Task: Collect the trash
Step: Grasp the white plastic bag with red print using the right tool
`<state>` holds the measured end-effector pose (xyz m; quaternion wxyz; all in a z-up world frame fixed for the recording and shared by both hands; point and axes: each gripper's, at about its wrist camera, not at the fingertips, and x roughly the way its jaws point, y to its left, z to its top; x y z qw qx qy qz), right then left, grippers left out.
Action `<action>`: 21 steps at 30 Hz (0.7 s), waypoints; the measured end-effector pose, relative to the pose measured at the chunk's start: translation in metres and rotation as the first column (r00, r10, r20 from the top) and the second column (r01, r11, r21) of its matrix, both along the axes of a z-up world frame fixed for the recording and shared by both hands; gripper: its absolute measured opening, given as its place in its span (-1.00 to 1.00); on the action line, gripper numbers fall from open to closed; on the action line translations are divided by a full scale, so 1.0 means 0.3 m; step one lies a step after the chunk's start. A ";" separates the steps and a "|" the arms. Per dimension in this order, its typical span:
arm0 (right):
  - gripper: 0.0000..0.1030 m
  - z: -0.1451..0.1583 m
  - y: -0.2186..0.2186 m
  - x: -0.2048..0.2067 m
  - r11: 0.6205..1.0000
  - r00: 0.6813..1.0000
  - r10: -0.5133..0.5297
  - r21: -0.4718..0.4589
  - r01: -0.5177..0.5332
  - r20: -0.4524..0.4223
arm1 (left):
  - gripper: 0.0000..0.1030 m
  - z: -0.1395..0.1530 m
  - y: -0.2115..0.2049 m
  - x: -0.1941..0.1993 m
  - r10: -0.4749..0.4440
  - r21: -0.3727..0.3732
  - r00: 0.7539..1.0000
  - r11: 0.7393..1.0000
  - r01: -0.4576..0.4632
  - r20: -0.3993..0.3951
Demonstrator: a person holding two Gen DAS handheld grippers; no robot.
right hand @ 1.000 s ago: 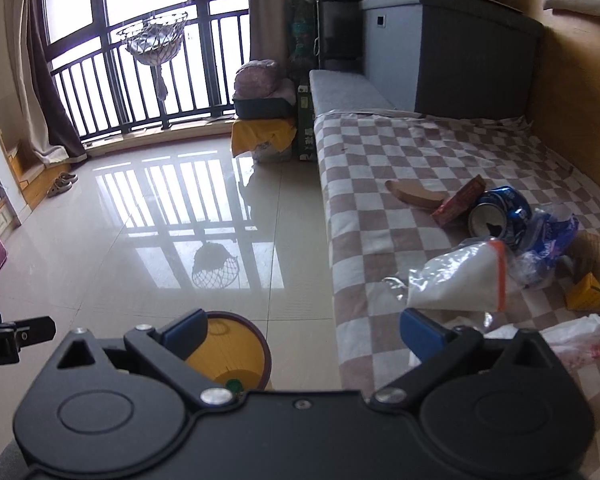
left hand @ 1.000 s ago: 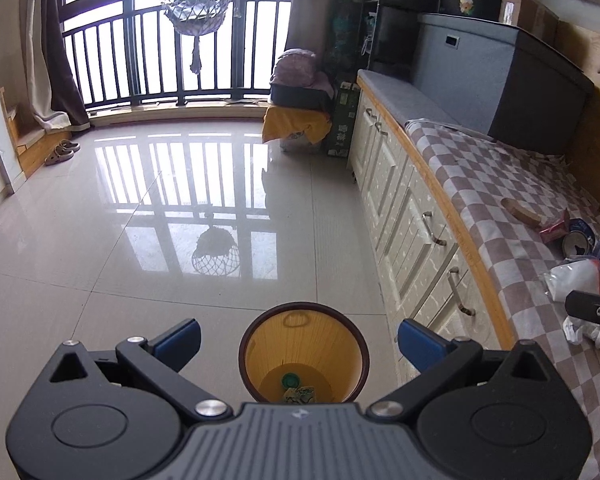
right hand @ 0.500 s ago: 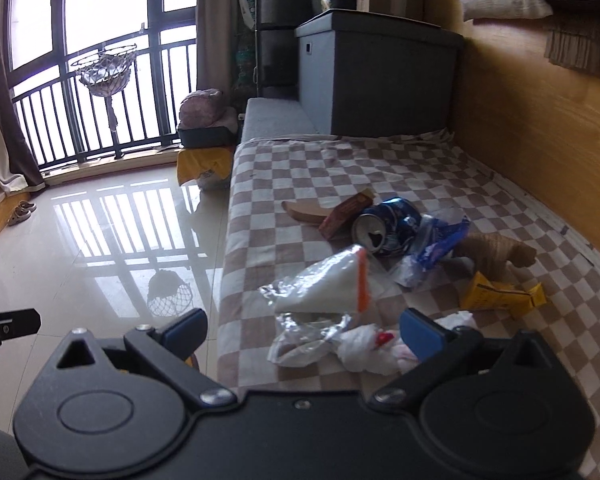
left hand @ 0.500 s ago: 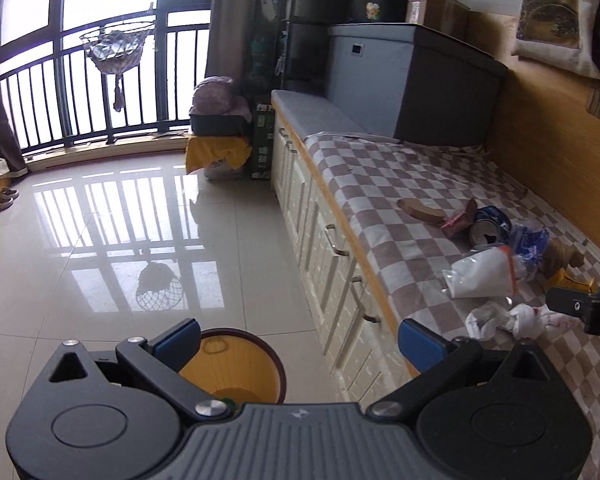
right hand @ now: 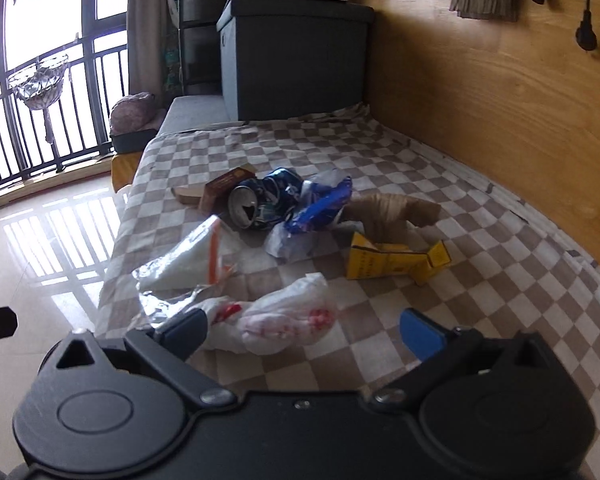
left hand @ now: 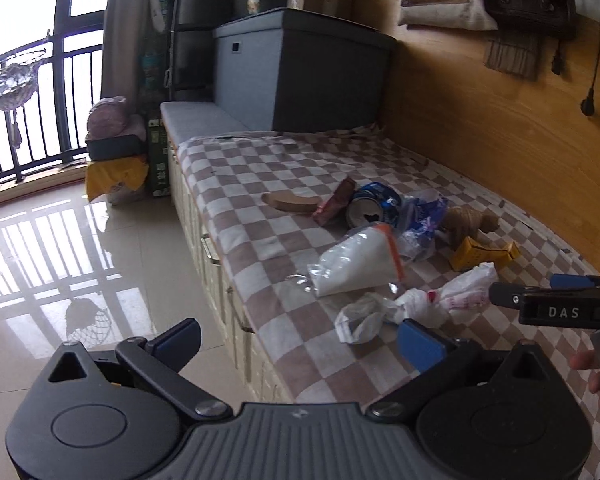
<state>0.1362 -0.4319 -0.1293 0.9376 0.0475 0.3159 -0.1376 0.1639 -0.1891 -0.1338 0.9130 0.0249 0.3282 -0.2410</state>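
Observation:
Trash lies on the checkered bench cover (left hand: 259, 168): a crumpled white plastic bag (left hand: 440, 300), a clear zip bag (left hand: 356, 264), a dented blue can (left hand: 370, 206), a blue wrapper (left hand: 424, 216) and a yellow carton (left hand: 482, 252). My left gripper (left hand: 300, 340) hangs open over the bench's front edge, short of the white bag. My right gripper (right hand: 303, 332) is open, and the white bag (right hand: 283, 320) lies between its fingers. Beyond it are the zip bag (right hand: 187, 260), can (right hand: 259, 200), wrapper (right hand: 320, 208) and carton (right hand: 392, 262). No bin is in view.
A brown paper wad (right hand: 388, 212) and a small brown box (right hand: 223, 188) lie among the trash. A grey storage box (left hand: 300, 76) stands at the bench's far end, against a wooden wall (left hand: 480, 128). Drawers (left hand: 219, 256) face the glossy tile floor (left hand: 59, 240). A hand (left hand: 592, 376) shows at the right.
Both views have swung right, from the floor and the orange bin onto the bench. The bin has left view. The right gripper has come up to the white bag.

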 end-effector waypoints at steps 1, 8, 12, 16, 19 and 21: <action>1.00 -0.010 -0.012 -0.002 1.000 1.000 -0.007 -0.002 0.007 0.008 | 1.00 -0.010 -0.020 0.003 -0.023 -0.006 1.000 1.000 0.023 -0.011; 1.00 -0.041 -0.106 0.054 0.997 0.999 0.037 0.070 -0.038 0.027 | 1.00 -0.077 -0.130 0.031 -0.163 -0.007 0.986 0.987 0.162 -0.031; 0.69 -0.063 -0.145 0.110 0.984 0.997 0.070 0.164 -0.076 0.040 | 1.00 -0.081 -0.159 0.086 -0.233 -0.007 0.972 0.972 0.234 0.017; 0.41 -0.108 -0.163 0.152 0.967 0.995 0.097 0.232 -0.100 0.025 | 1.00 -0.071 -0.187 0.180 -0.273 -0.028 0.961 0.961 0.275 0.052; -0.11 -0.122 -0.157 0.143 0.959 0.991 0.128 0.250 -0.132 0.031 | 1.00 -0.066 -0.223 0.251 -0.300 -0.035 0.952 0.953 0.302 0.060; -0.29 -0.126 -0.160 0.128 0.960 0.992 0.126 0.250 -0.129 0.028 | 1.00 -0.069 -0.255 0.294 -0.312 -0.033 0.949 0.949 0.314 0.052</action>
